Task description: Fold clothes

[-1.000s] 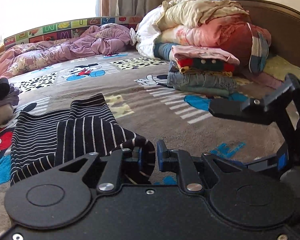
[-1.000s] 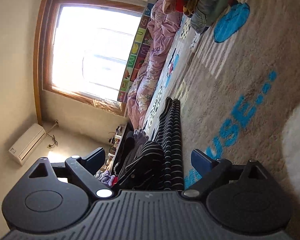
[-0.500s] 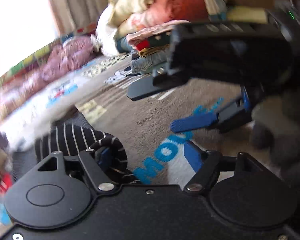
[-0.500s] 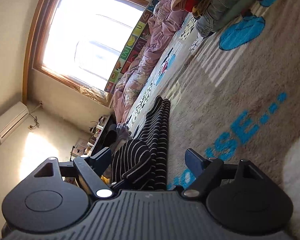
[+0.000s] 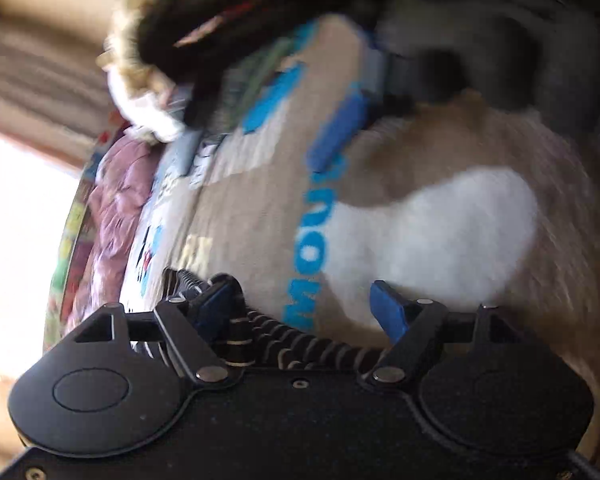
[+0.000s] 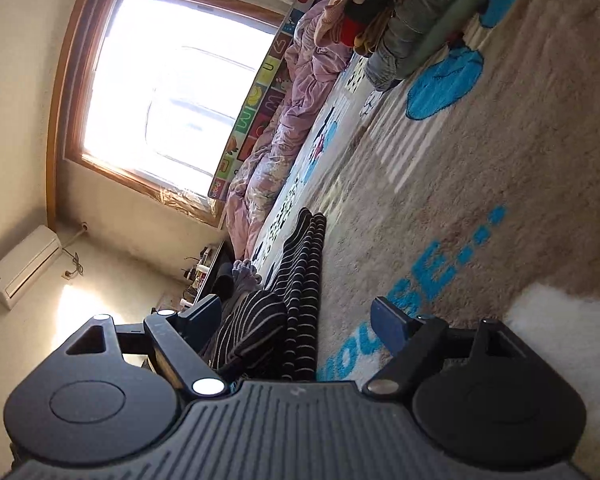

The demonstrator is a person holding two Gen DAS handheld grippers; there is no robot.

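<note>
Striped garment (image 6: pixel 300 280) lay on the blanket (image 6: pixel 480 160) between both spread-jawed tools, left gripper (image 5: pixel 304 304) and right gripper (image 6: pixel 296 320), seemingly positioned for another fold.

Striped garment (image 6: pixel 300 280) on blanket (image 6: pixel 480 168), between pile (image 6: pixel 412 28) and right claw (image 6: pixel 296 320).

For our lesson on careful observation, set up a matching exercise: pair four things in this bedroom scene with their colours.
Things:
1. crumpled quilt under the window
2. striped folded garment on the bed
3. "MOUSE" lettering on the blanket
4. wall air conditioner

Colours:
A. bright blue
B. white
C. mauve pink
D. black with thin white stripes

Pairs: 1-C, 2-D, 3-A, 4-B
</note>
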